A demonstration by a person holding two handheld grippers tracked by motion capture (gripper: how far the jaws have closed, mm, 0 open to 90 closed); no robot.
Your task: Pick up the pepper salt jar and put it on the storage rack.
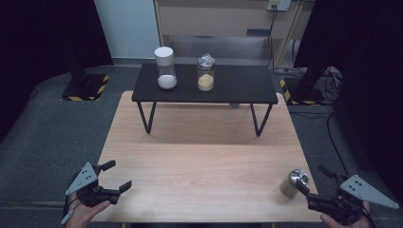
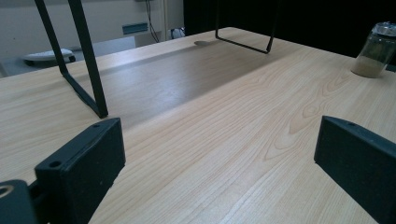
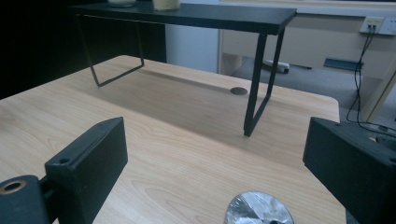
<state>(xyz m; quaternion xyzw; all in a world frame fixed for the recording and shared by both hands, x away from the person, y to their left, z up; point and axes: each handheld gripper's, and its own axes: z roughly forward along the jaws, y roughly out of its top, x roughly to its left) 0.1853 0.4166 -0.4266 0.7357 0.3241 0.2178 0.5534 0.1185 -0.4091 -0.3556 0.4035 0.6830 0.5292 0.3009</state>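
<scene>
A small jar with a foil lid (image 1: 292,183) and tan powder inside stands on the wooden table (image 1: 199,156) near its front right corner. My right gripper (image 1: 316,180) is open just right of it. In the right gripper view the jar's foil lid (image 3: 259,208) lies low between the wide jaws, touching neither, and the right gripper (image 3: 215,140) points at the shelf. My left gripper (image 1: 116,176) is open at the front left corner with nothing in it. From the left gripper (image 2: 219,135) the same jar (image 2: 376,51) stands far off to the right.
A black shelf on thin metal legs (image 1: 237,85) spans the back of the table. On it stand a white-lidded jar of white powder (image 1: 165,69) and a foil-lidded jar of yellow powder (image 1: 206,72). Shelf legs (image 2: 88,60) (image 3: 257,93) rise ahead of both grippers.
</scene>
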